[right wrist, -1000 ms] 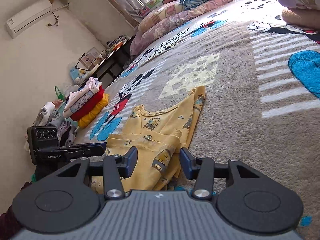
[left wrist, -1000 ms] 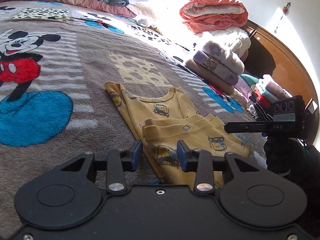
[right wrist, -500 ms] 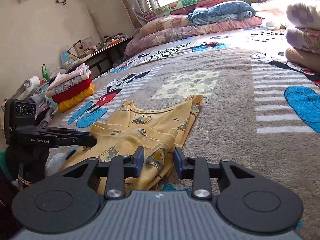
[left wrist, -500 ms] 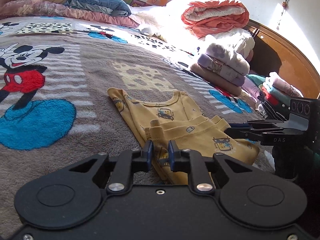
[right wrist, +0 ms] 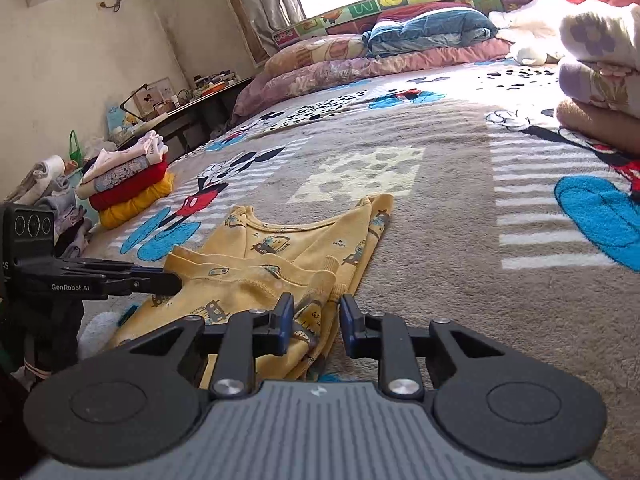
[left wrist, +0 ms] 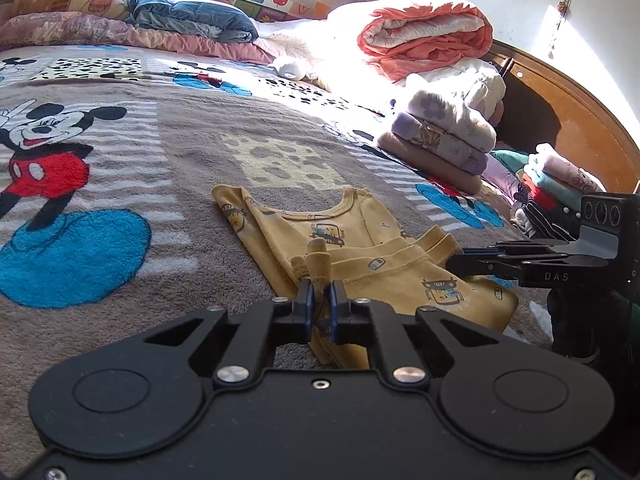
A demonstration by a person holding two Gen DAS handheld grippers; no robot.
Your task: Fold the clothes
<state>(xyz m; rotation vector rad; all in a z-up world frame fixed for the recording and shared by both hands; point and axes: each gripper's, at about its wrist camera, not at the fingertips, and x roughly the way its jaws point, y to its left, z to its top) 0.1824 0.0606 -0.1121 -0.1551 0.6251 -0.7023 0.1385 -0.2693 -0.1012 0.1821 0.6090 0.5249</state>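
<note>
The left gripper [left wrist: 320, 304] had just closed and pinched a raised fold of the yellow shirt [left wrist: 360, 256] at its near corner. The right gripper [right wrist: 314, 318] had been closing too, yet its jaws stood apart, straddling the shirt's other near corner without pressing it. The half-folded shirt lay on the cartoon-mouse blanket [left wrist: 160, 152], with stacks of folded clothes [right wrist: 128, 184] well apart near the bed's edges.

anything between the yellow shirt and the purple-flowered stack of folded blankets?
No. In the left wrist view only bare striped bedspread lies between the yellow shirt and the stack of folded blankets.
</note>
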